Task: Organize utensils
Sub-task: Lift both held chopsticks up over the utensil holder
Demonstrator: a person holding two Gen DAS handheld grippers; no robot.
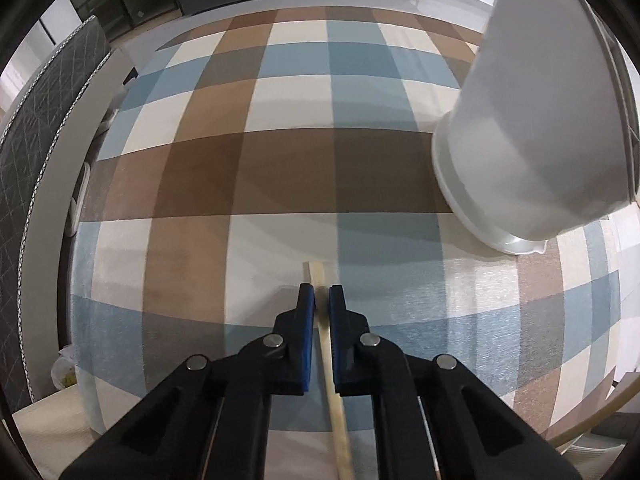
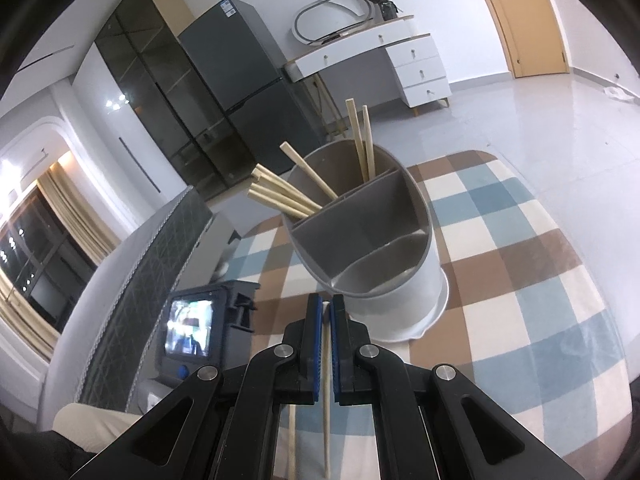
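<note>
My left gripper [image 1: 322, 294] is shut on a pale wooden chopstick [image 1: 325, 344] that runs between its blue pads and pokes out ahead, above the checked tablecloth [image 1: 280, 168]. The grey utensil holder [image 1: 540, 120] stands to its upper right. My right gripper [image 2: 327, 303] is shut on another thin pale chopstick [image 2: 327, 392], held just in front of the holder [image 2: 376, 240]. The holder has several compartments; several chopsticks [image 2: 288, 196] lean out of the far ones, and the near ones look empty.
The left gripper's camera unit with a lit screen [image 2: 192, 328] sits left of my right gripper. A second pale stick [image 2: 292, 440] shows under the right gripper. A padded chair back [image 1: 36, 128] stands at the table's left edge. A fridge [image 2: 240, 92] and white drawers [image 2: 420, 68] stand beyond.
</note>
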